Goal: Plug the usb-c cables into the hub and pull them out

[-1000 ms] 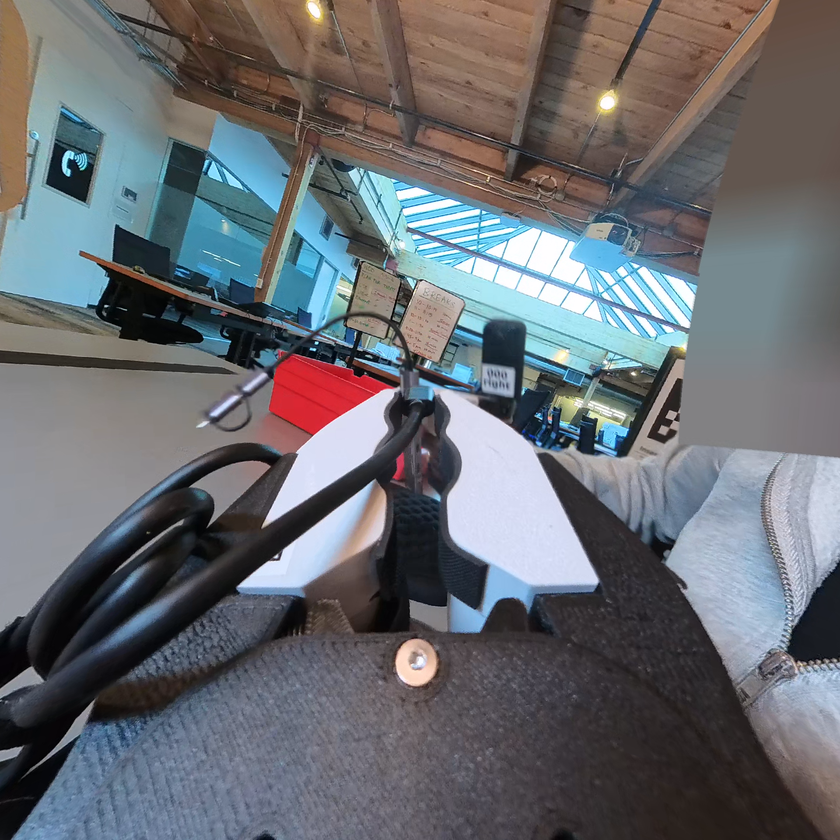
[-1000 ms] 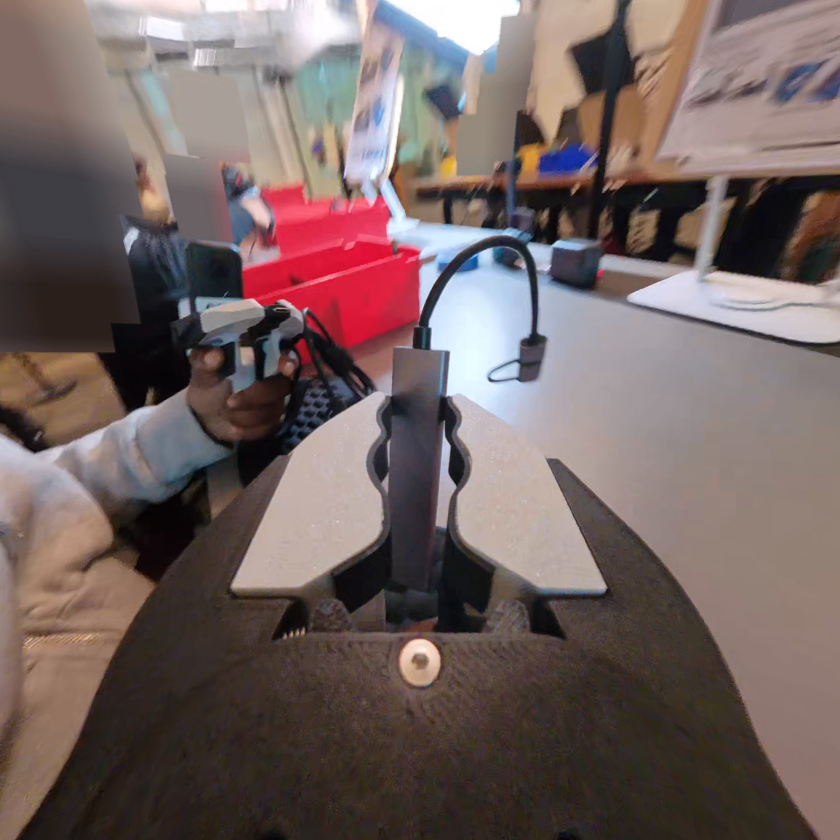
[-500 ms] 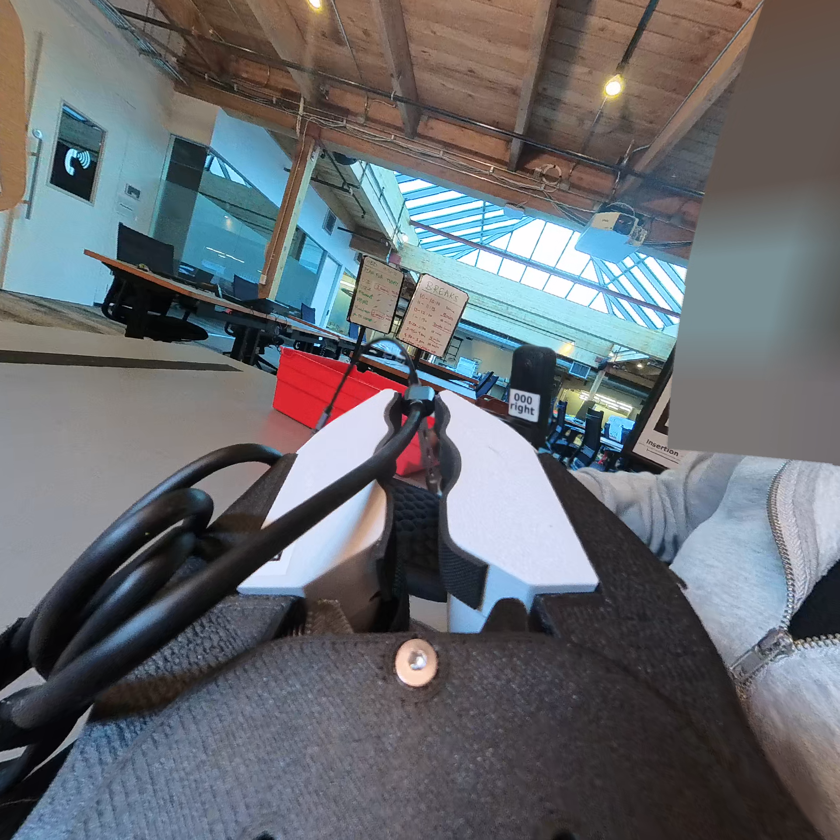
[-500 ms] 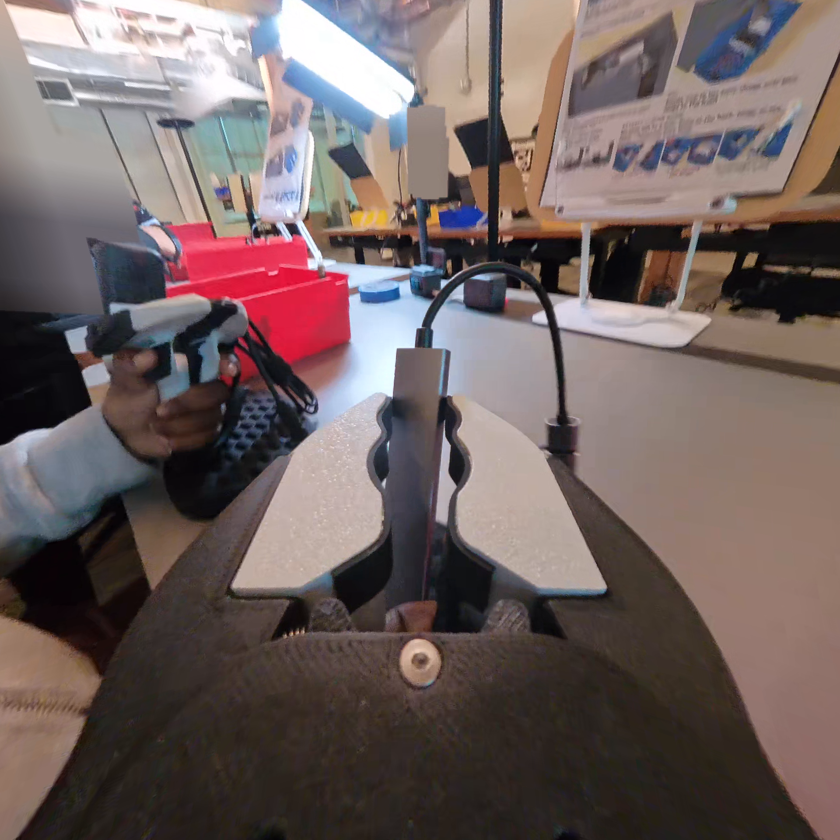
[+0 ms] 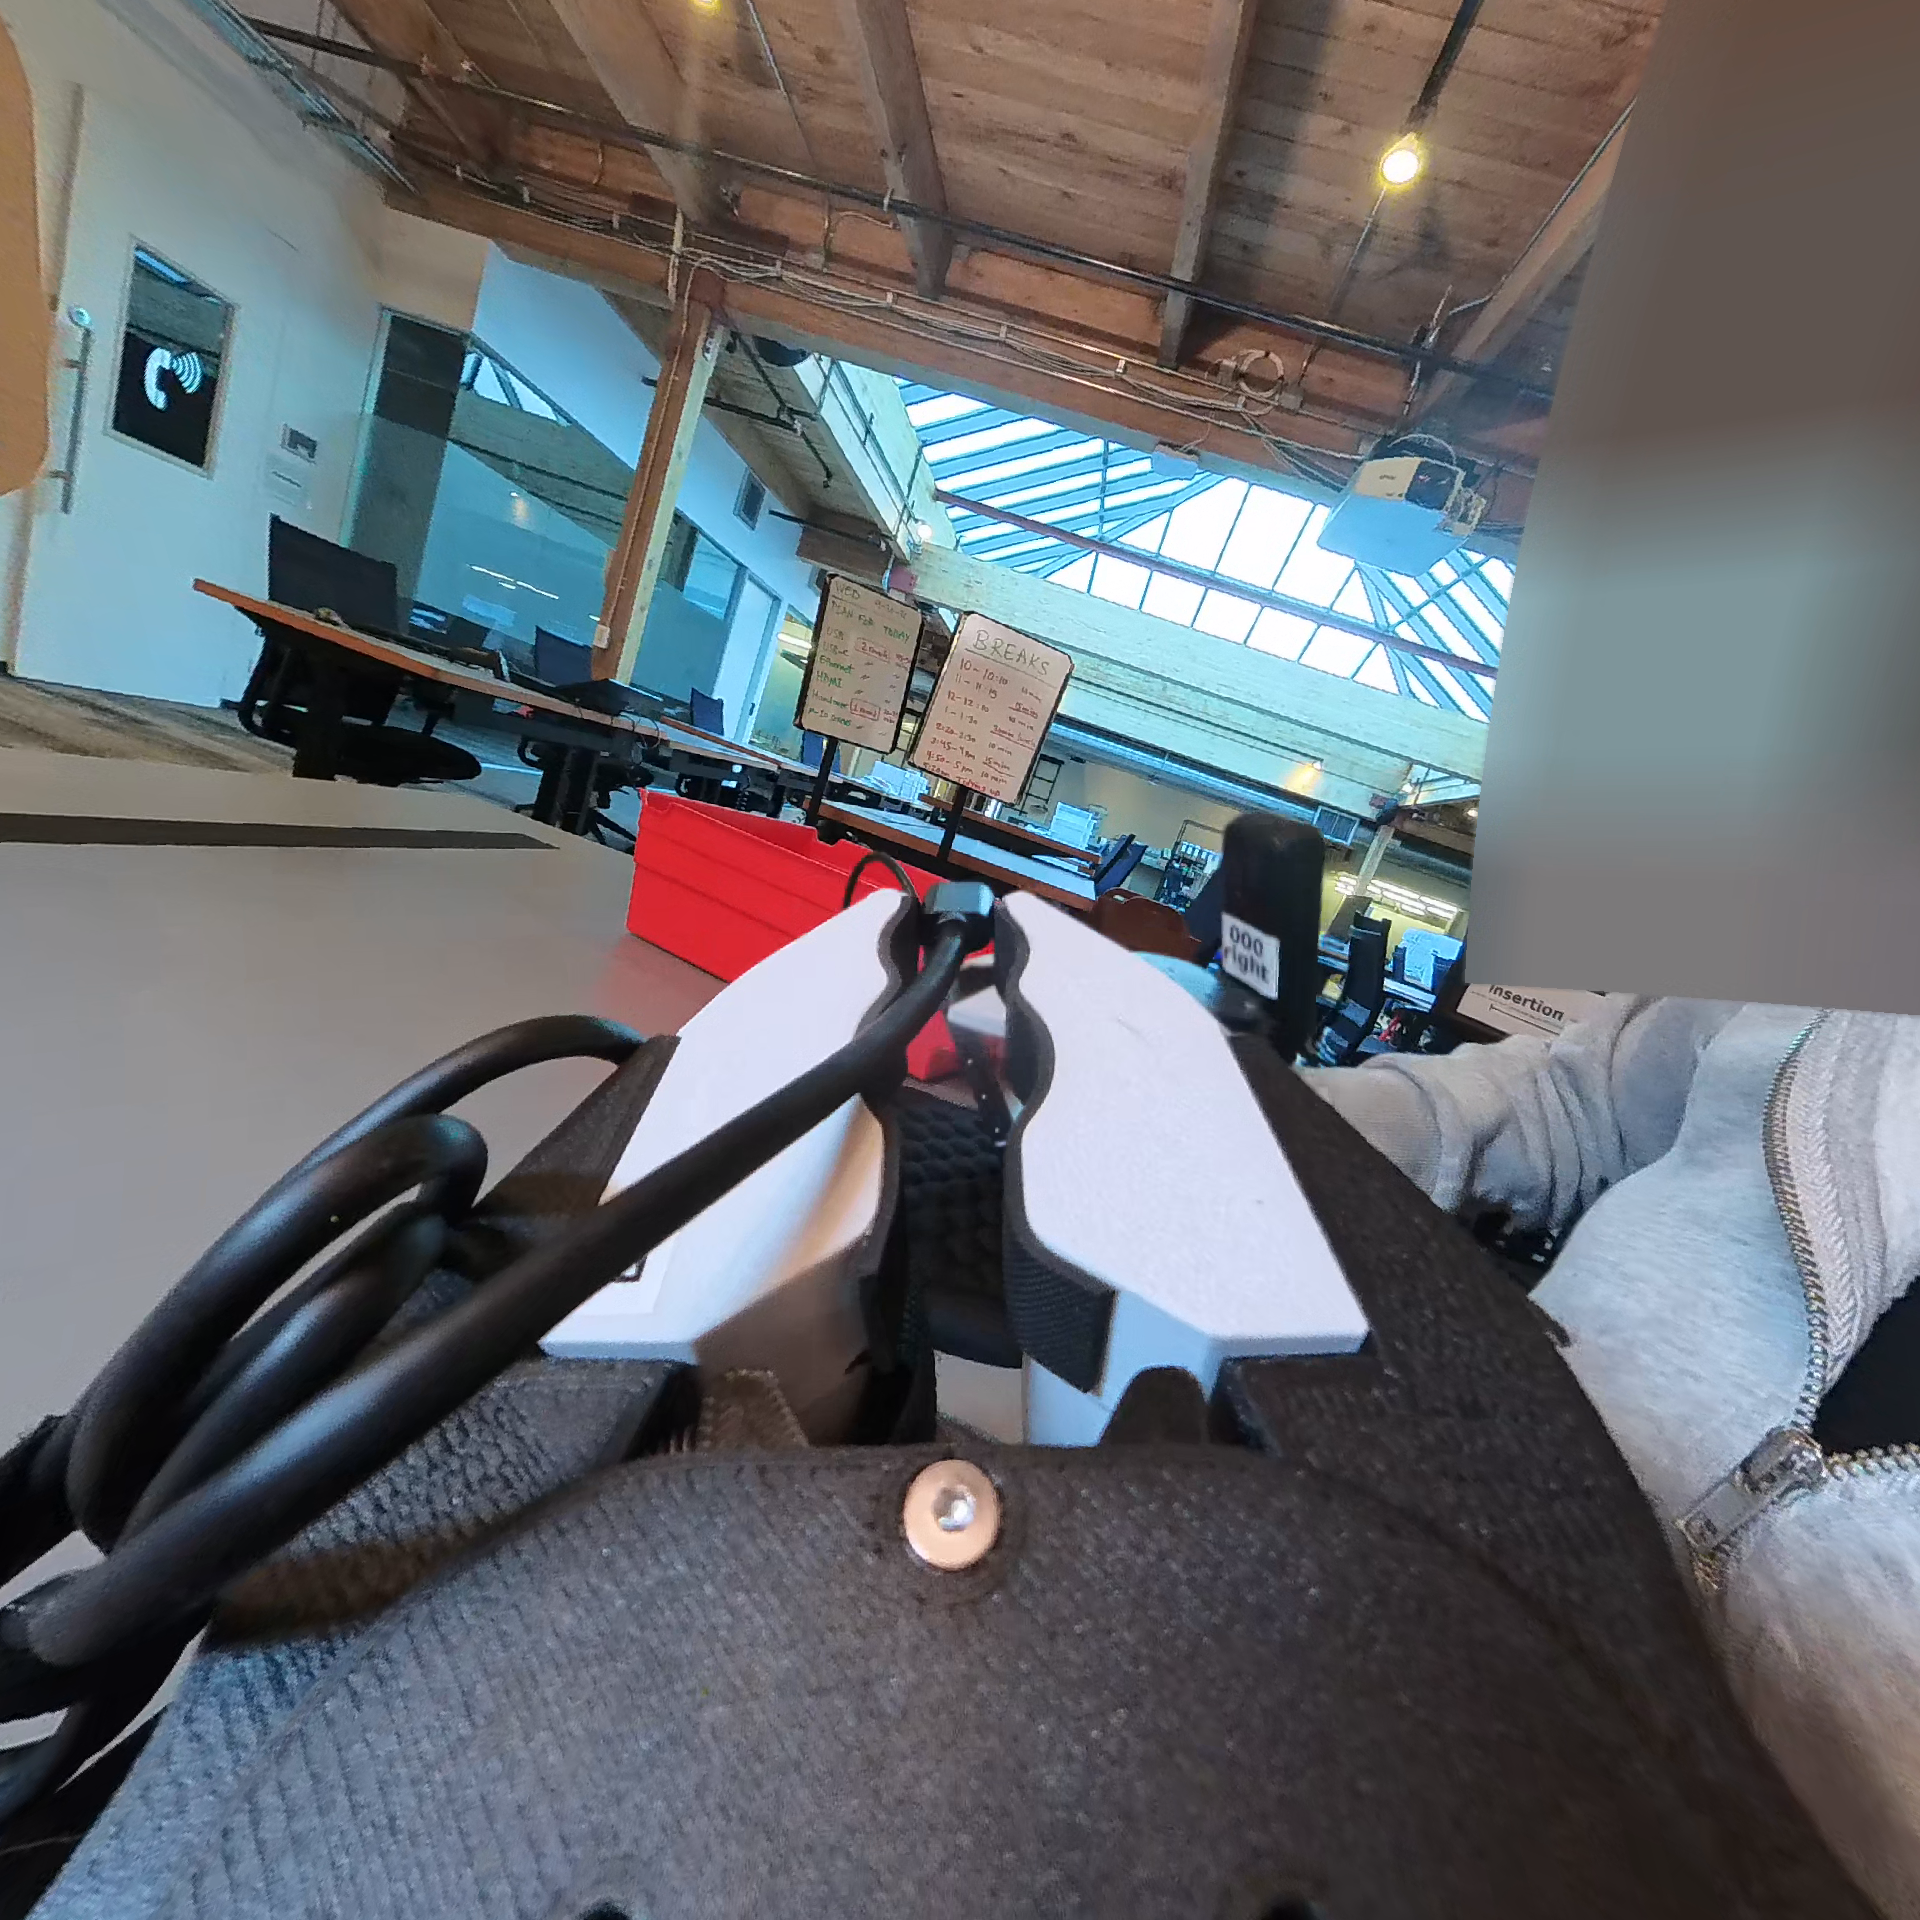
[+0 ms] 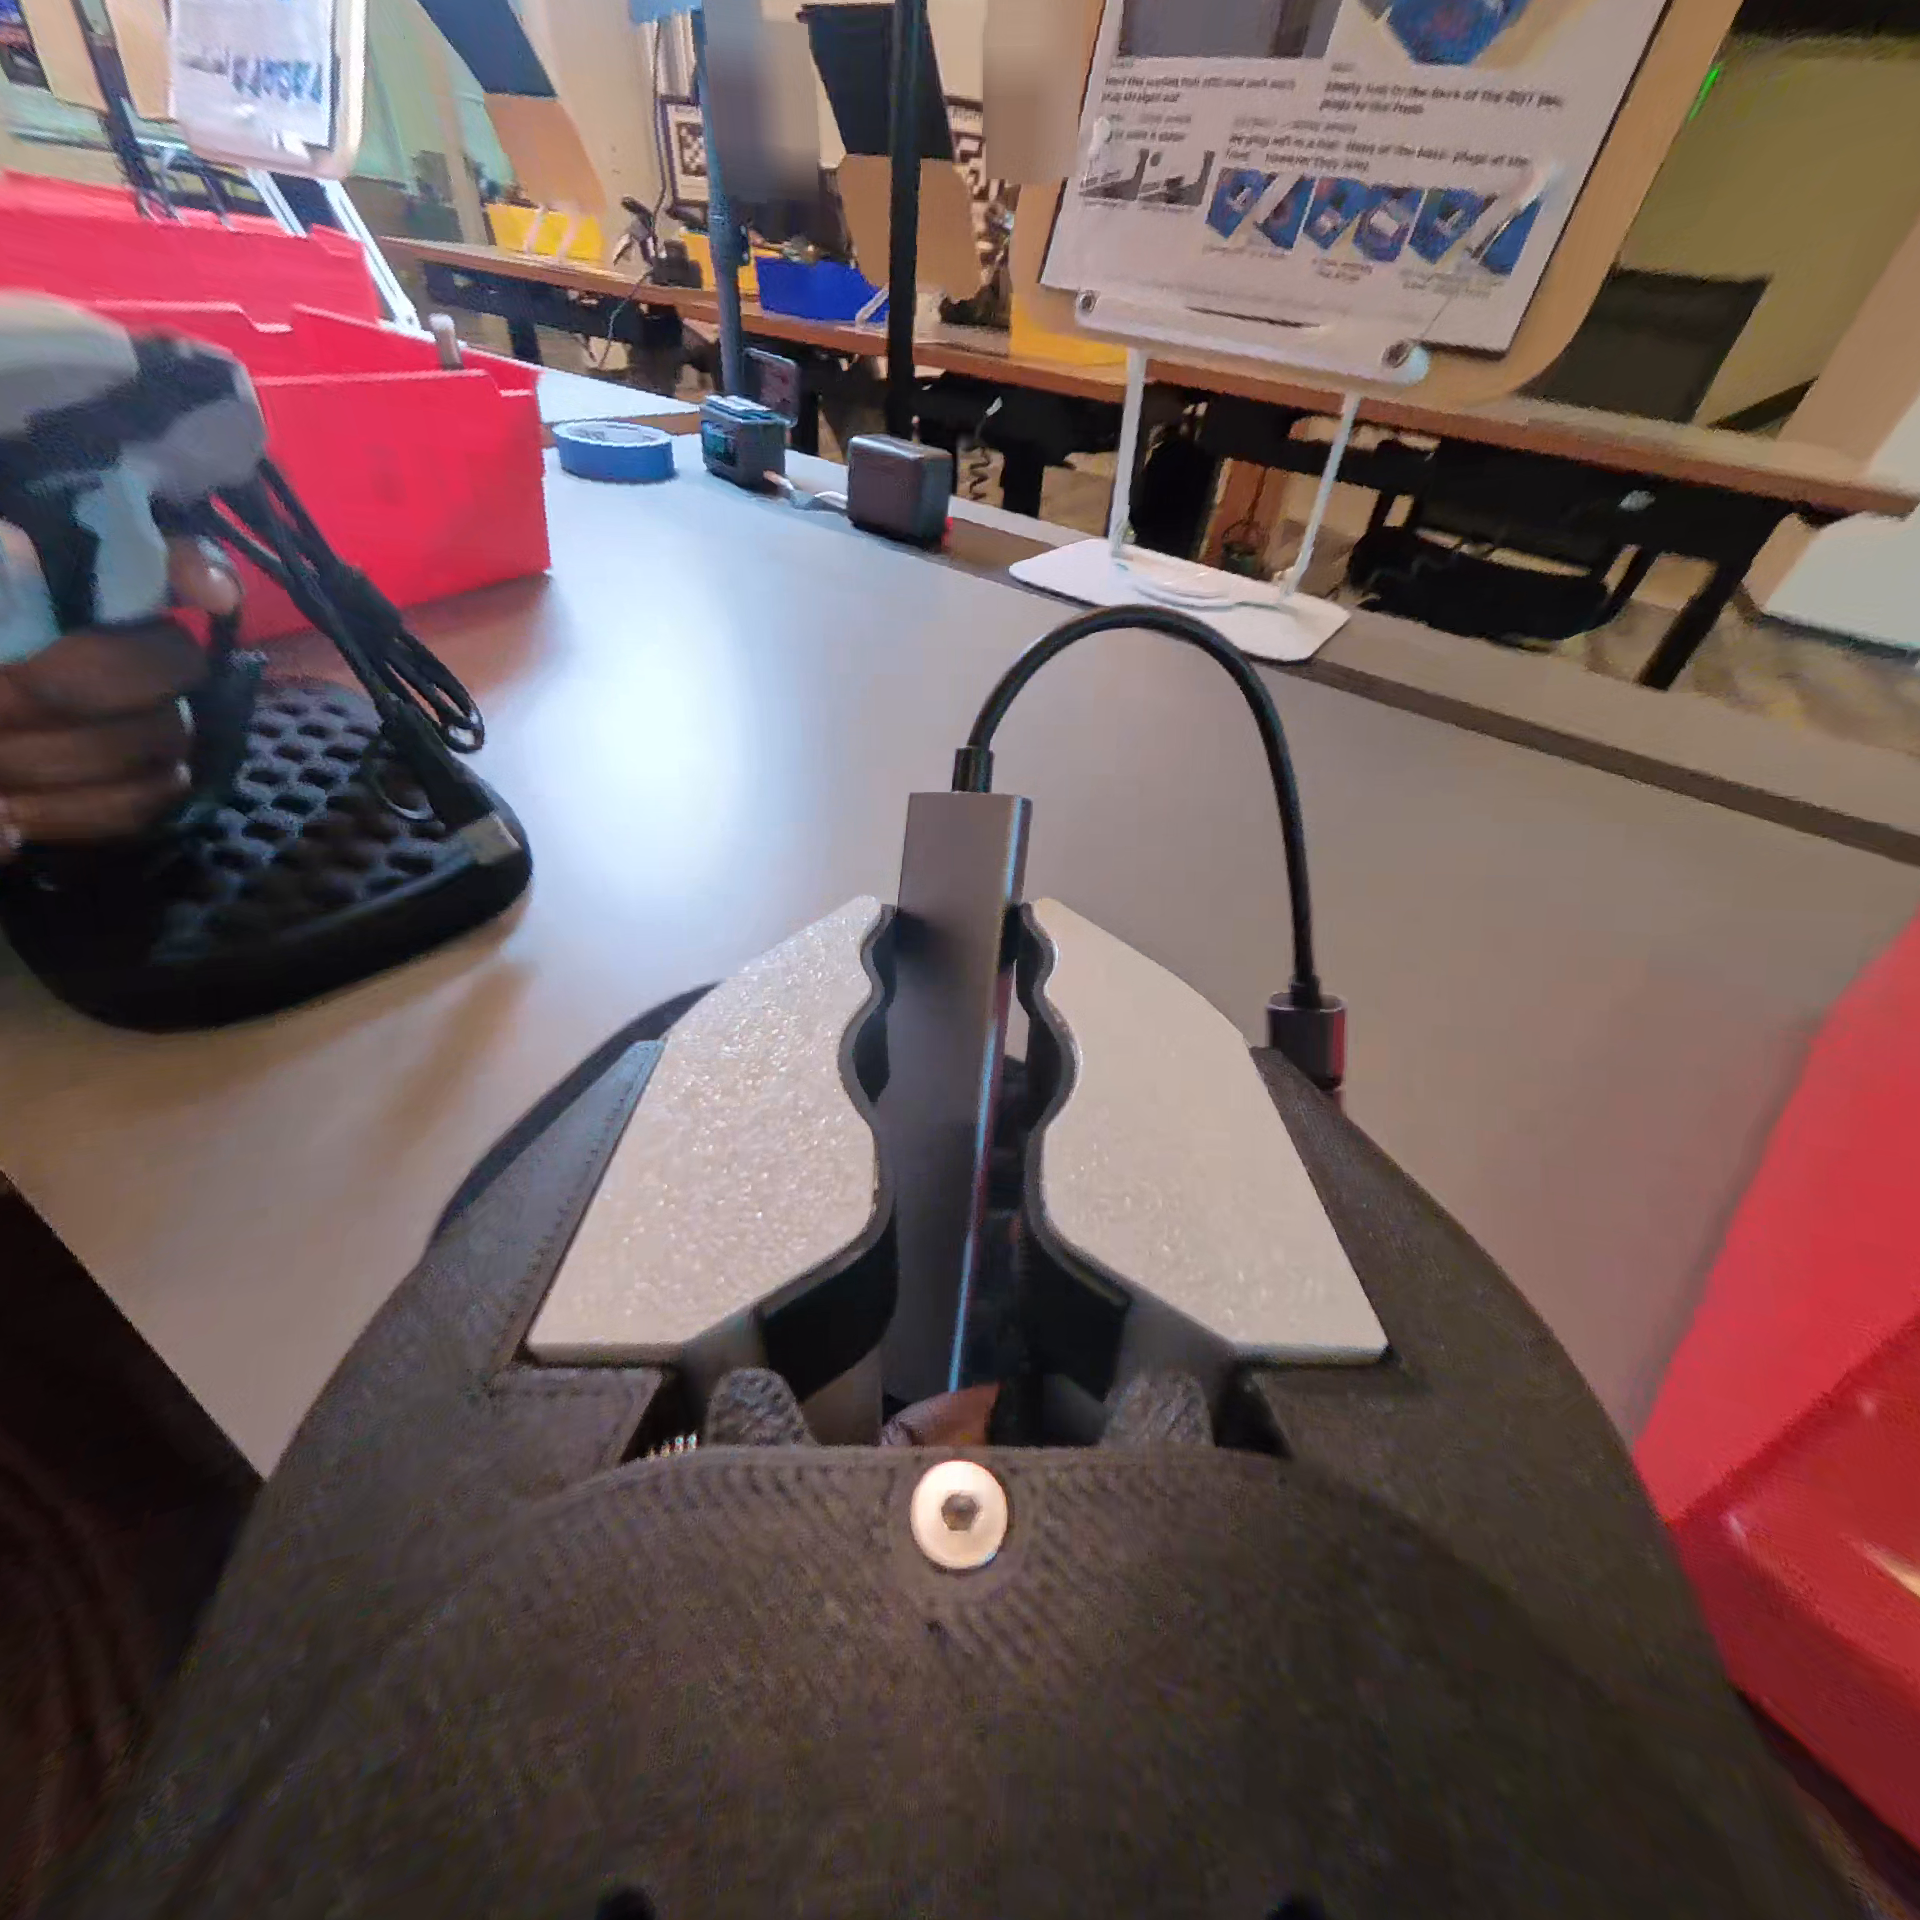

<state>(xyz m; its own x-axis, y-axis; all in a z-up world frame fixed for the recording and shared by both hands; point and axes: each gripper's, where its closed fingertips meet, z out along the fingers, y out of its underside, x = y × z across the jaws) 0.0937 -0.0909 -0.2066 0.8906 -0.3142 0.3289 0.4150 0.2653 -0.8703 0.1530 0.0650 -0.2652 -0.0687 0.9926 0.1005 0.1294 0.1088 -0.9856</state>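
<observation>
My left gripper (image 5: 948,914) is shut on a black usb-c cable (image 5: 727,1132) just behind its plug, which pokes out between the fingertips; the rest of the cable loops back over the gripper's left side. My right gripper (image 6: 956,914) is shut on a slim grey hub (image 6: 961,935), held edge-up along the fingers. The hub's own short black lead (image 6: 1195,665) arcs to the right and hangs with its plug (image 6: 1307,1034) beside the right finger. The left gripper also shows blurred at the far left of the right wrist view (image 6: 114,468), held by a hand, with cable loops hanging.
Grey table (image 6: 727,665). Red bins stand at the back left (image 6: 405,478) and close at the right edge (image 6: 1808,1351). Blue tape roll (image 6: 613,449), small black boxes (image 6: 899,488) and a white sign stand (image 6: 1184,587) sit at the far edge. A person's grey sleeve (image 5: 1507,1101) is at the right. Left tips to right tips: about 20 cm.
The right gripper with the hub has swung right and tilted down toward the table. The loose thin end beyond the left fingertips has dropped from view. Both grips hold.
</observation>
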